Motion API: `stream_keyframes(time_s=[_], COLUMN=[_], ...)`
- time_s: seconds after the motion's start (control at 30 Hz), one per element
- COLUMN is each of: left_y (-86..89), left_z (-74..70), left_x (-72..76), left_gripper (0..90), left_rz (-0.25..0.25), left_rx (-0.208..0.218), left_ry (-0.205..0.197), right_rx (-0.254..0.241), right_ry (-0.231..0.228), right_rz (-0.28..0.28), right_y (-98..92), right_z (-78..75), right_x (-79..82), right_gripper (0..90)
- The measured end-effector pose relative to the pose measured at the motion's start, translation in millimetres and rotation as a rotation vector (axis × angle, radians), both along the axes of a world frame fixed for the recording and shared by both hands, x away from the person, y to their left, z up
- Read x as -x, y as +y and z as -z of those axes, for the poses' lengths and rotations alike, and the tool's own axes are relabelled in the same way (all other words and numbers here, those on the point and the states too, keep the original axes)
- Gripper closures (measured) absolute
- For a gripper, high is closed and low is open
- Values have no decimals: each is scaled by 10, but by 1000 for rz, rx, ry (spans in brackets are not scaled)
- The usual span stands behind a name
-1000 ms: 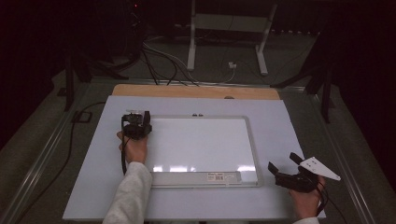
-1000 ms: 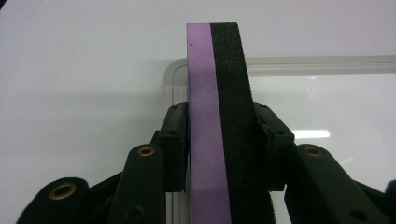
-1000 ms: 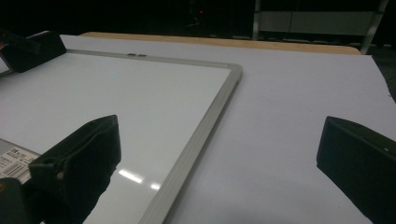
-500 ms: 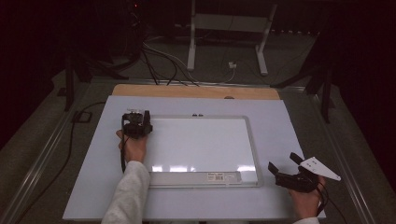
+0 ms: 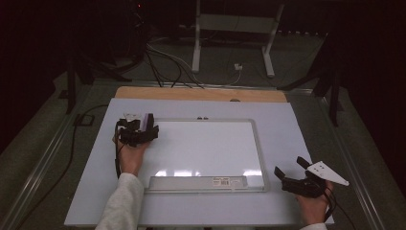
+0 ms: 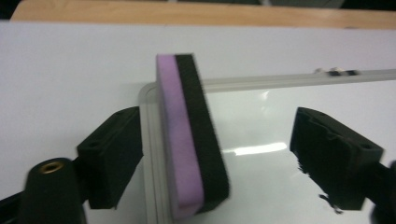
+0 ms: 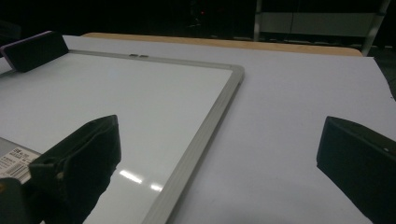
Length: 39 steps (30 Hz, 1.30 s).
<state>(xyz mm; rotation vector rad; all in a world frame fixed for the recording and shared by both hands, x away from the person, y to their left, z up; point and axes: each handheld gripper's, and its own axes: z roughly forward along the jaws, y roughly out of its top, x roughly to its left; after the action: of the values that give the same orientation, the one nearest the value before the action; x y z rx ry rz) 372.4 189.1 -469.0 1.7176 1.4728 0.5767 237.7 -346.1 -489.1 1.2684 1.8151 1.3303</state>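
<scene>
Left gripper (image 6: 215, 154) jaws have just been opening. The eraser (image 6: 191, 135) stands between them with a gap on both sides, so no pad is pressing on it: released, not held. The eraser is a purple foam slab with a black felt face, up on its long edge at the whiteboard's (image 5: 206, 148) near-left corner, straddling the frame. From the left gripper view its long axis runs almost straight away along the jaws, tilted slightly, felt face toward the board side. It sits closer to the left pad than the right.

Right gripper (image 5: 293, 173) is spread wide with nothing in it, parked on the white table (image 5: 287, 120) just off the board's lower right corner, well apart from the eraser.

My read: any next grab or wipe falls to the left hand (image 5: 130, 155). The eraser lies dead ahead of it and is already bracketed, so closing square on the broad faces would retake it.
</scene>
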Motion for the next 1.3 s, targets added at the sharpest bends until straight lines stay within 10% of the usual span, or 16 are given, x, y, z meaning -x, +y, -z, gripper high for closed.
stream_keyframes(time_s=[0.23, 0.73, 1.3], left_y=[87, 201, 413], left_z=[-205, -225, -28], left_x=[234, 851, 1253], left_gripper=[51, 5, 5], left_rz=[74, 184, 173], left_rx=[36, -22, -45], left_ry=[-92, -277, -321], right_rx=[0, -3, -14], right_ry=[-3, -10, -23], right_rz=[-7, -23, -47], right_y=[17, 48, 71], right_z=[-7, -18, -39], right_x=[8, 21, 42], right_gripper=[0, 0, 0])
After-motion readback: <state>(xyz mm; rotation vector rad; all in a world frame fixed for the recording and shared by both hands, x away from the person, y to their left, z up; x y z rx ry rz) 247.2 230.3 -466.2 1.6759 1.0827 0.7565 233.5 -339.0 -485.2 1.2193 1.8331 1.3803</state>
